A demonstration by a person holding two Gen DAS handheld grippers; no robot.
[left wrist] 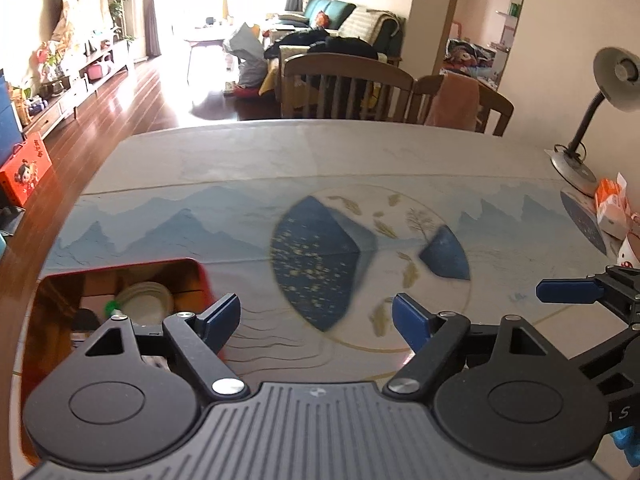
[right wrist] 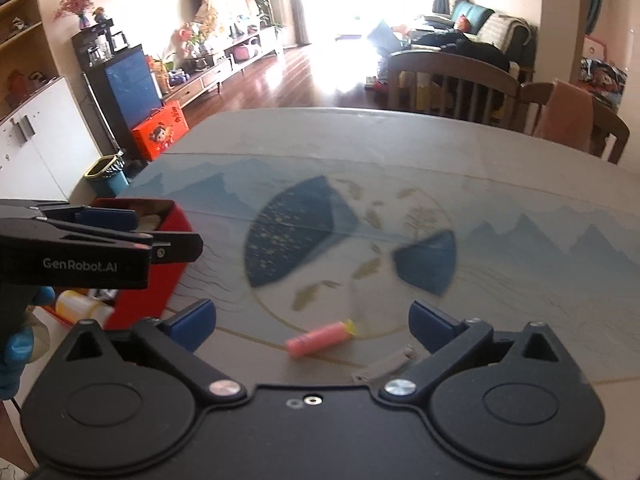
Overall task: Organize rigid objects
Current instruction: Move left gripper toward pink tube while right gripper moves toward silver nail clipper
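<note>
My left gripper is open over the printed table mat, with nothing between its blue pads. Just left of it stands a red box holding white round lids and other small items. My right gripper is open wide. A pink tube with a yellow cap lies on the mat between its fingers, untouched. A small grey flat piece lies by the right finger. In the right wrist view the red box is at the left, partly behind one of the left gripper's fingers.
A yellow-capped white bottle lies beside the red box. A desk lamp and orange-and-white packets stand at the table's right end. Two wooden chairs line the far edge. A blue-gloved hand holds the left gripper.
</note>
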